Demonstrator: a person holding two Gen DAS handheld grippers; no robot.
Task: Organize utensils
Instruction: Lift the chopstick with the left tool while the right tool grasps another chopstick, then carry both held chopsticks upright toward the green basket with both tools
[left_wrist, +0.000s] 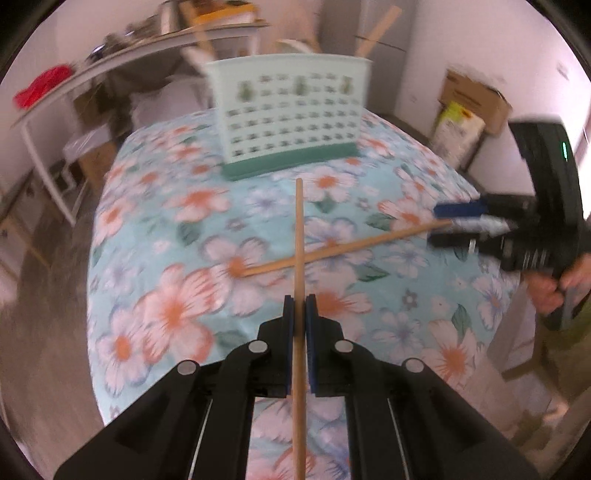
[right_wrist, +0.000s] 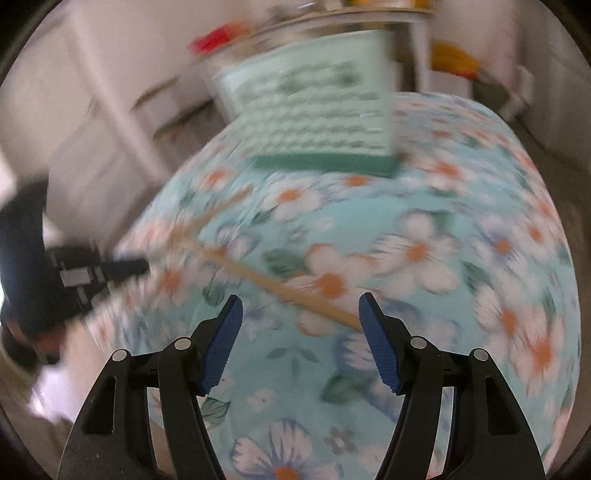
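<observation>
Left wrist view shows your left tool (left_wrist: 299, 308) clamped on a wooden chopstick (left_wrist: 299, 236), the stick running straight out between the pads and pointing toward the pale green utensil holder (left_wrist: 290, 110) at the far side of the tabletop (left_wrist: 155, 229). A second chopstick (left_wrist: 343, 249) lies flat on the floral cloth, crossing under the held one, its far end beside your right tool (left_wrist: 448, 221). In the right wrist view your right tool (right_wrist: 300, 343) stands open with nothing between its blue pads (right_wrist: 223, 343), and that loose stick (right_wrist: 280, 286) lies just ahead of them, one end close to the right pad. Judged step: carry the held stick to the holder while the right tool takes the loose one. Keep the left grip firm and tip the stick upright before lowering it over the rim; two sticks already stand in the holder, so aim for a free slot, though blur hides the compartments. For the right pick-up, straddle the stick squarely, since a thin stick may roll on cloth. Open room is ample between the tools and holder; the tabletop edges fall away on both sides, near the right tool especially.
</observation>
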